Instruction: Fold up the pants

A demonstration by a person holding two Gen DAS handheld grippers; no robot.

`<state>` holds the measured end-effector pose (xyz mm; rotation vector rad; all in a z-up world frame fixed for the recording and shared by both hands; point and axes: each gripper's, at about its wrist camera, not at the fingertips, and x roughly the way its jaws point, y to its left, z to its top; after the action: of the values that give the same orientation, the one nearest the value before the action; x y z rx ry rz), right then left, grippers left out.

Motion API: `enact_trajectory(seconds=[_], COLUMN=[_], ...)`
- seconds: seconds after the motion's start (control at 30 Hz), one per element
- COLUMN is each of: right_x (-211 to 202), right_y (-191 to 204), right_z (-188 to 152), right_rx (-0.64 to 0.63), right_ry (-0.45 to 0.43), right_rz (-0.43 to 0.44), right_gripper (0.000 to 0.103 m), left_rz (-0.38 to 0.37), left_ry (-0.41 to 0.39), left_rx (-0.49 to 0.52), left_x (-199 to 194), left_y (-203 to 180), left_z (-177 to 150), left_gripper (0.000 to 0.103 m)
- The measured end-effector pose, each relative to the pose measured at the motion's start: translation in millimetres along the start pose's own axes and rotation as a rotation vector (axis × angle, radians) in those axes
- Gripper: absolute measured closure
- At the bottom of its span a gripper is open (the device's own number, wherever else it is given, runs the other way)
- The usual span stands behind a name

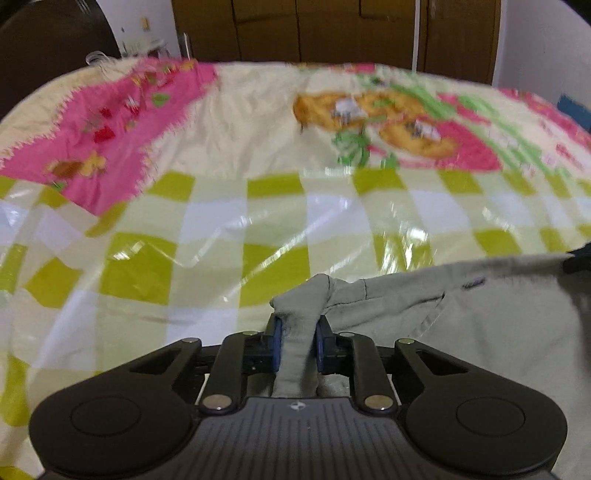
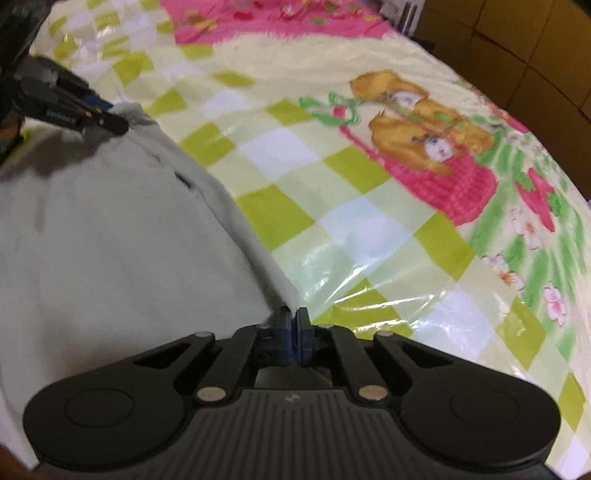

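Pale grey-green pants point(image 1: 461, 325) lie on a bed covered by a checked plastic sheet point(image 1: 184, 266). My left gripper point(image 1: 298, 332) is shut on a bunched corner of the pants' edge, cloth pinched between its blue pads. In the right wrist view the pants point(image 2: 110, 240) spread to the left. My right gripper point(image 2: 292, 321) is shut on the pants' near edge, pads pressed together on a thin bit of cloth. The left gripper point(image 2: 110, 120) shows at the upper left, holding the far corner of the same edge.
A cartoon-print bedsheet with pink patches point(image 1: 110, 122) and a bear picture point(image 2: 424, 140) covers the bed beyond the checked sheet point(image 2: 332, 184). Brown wooden cupboards point(image 1: 332, 29) stand behind the bed. The bed's far edge point(image 2: 517, 110) runs at the right.
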<state>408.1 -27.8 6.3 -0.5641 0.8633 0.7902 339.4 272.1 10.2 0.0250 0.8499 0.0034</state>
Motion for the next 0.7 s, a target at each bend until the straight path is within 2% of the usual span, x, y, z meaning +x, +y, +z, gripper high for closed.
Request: enact_trajectory(seconds=[0.1, 0.2, 0.3, 0.37, 0.5, 0.6, 0.7], right_x=[-30, -78, -132, -160, -181, -165, -147], right_y=[0, 10, 40, 67, 130, 170, 198], right_z=[2, -3, -23, -39, -77, -101, -116], right_rx=[0.02, 0.062, 0.055, 0.045, 0.051, 0.069, 0.094], right_ry=[-0.058, -0.14, -0.202, -0.212, -0.162, -0.076, -0.007], right_rz=[-0.019, -0.018, 0.004, 0.025, 0.091, 0.148, 0.183], right_gripper=[0.101, 0.101, 0.101, 0.101, 0.101, 0.101, 0.101], left_rz=[-0.029, -0.065, -0.112, -0.134, -0.113, -0.118, -0.108], left_ry=[-0.079, -0.169, -0.227, -0.243, -0.201, -0.154, -0.138], left_rx=[-0.035, -0.057, -0.1, -0.117, -0.143, -0.227, -0.245], left_x=[-36, -85, -134, -160, -182, -181, -181], left_y=[6, 13, 23, 27, 32, 46, 46], left_z=[-1, -17, -51, -82, -148, -186, -209], left_gripper=[0.072, 0.072, 0.072, 0.072, 0.072, 0.072, 0.072])
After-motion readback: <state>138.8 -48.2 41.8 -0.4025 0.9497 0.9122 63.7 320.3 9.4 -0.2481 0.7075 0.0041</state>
